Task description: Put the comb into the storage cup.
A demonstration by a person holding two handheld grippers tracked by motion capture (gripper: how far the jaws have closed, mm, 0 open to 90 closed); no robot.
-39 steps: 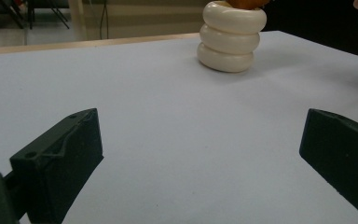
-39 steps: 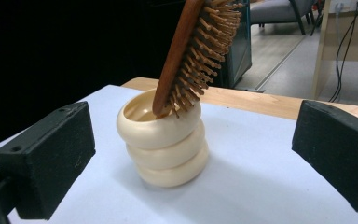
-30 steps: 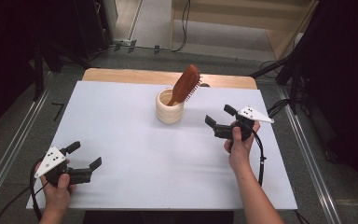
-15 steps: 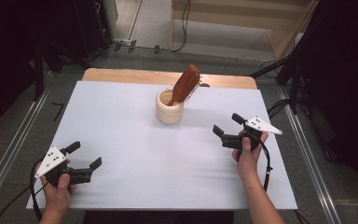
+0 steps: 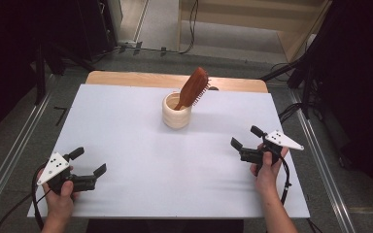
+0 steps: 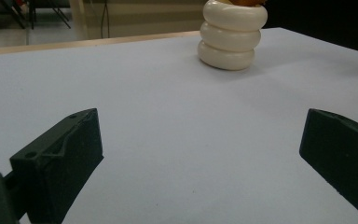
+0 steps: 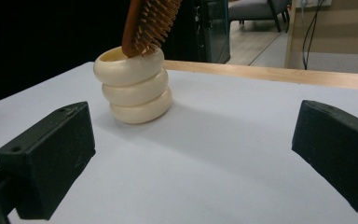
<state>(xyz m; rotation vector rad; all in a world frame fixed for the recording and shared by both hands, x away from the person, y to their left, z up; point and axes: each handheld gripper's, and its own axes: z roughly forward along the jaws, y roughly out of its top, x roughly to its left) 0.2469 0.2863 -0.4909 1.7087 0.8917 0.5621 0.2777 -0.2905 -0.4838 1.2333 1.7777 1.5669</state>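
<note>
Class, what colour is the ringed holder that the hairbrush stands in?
Cream, almost ivory. The holder shows best in the right gripper view.

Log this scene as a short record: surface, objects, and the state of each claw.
surface: white table top, wooden strip along its far edge
holder: cream ribbed cup, upright, centre-far on the table
contents: wooden hairbrush, handle down in the cup, head leaning to the right
left claw: open, holds nothing, near-left corner
right claw: open, holds nothing, right side, apart from the cup

Lab: dark curtains (image 5: 359, 73), floor cables (image 5: 192, 24).
</note>
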